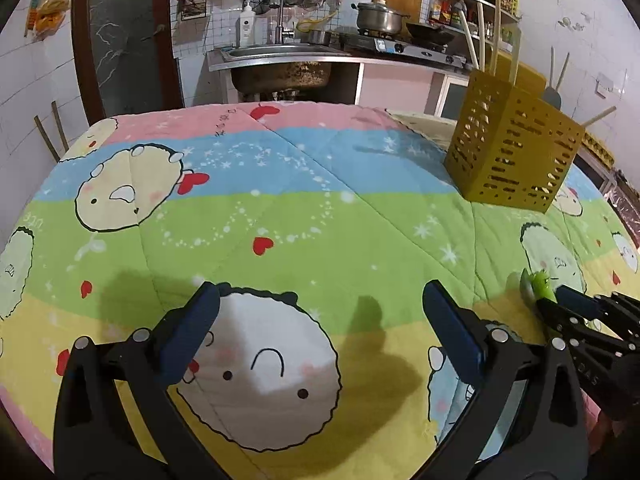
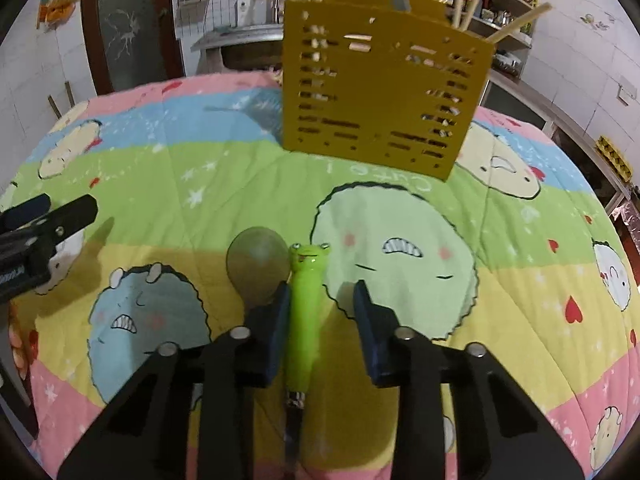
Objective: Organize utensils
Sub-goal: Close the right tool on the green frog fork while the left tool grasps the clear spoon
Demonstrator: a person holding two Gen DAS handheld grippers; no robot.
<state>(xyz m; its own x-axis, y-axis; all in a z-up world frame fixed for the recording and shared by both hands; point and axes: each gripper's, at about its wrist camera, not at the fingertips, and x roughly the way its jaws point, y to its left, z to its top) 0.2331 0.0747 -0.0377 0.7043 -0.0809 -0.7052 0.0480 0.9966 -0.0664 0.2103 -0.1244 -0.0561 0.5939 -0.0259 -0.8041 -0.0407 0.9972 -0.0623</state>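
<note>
A utensil with a green frog-shaped handle point(image 2: 306, 304) lies on the cartoon quilt point(image 2: 520, 280), its metal end pointing toward the camera. My right gripper point(image 2: 322, 290) straddles the handle: the left pad rests against it, while the right pad stands apart with a visible gap. A grey spoon bowl point(image 2: 256, 268) lies just left of the handle. In the left wrist view the right gripper point(image 1: 576, 304) and green handle point(image 1: 540, 280) show at the right edge. My left gripper point(image 1: 320, 296) hangs open over the quilt with nothing between its fingers.
A yellow perforated utensil holder point(image 2: 384, 92), point(image 1: 516, 152) stands on the far side of the quilt with several chopsticks point(image 2: 516, 24) sticking out. Behind the table are a steel sink point(image 1: 280, 54), a stove with a pot point(image 1: 378, 16) and shelves.
</note>
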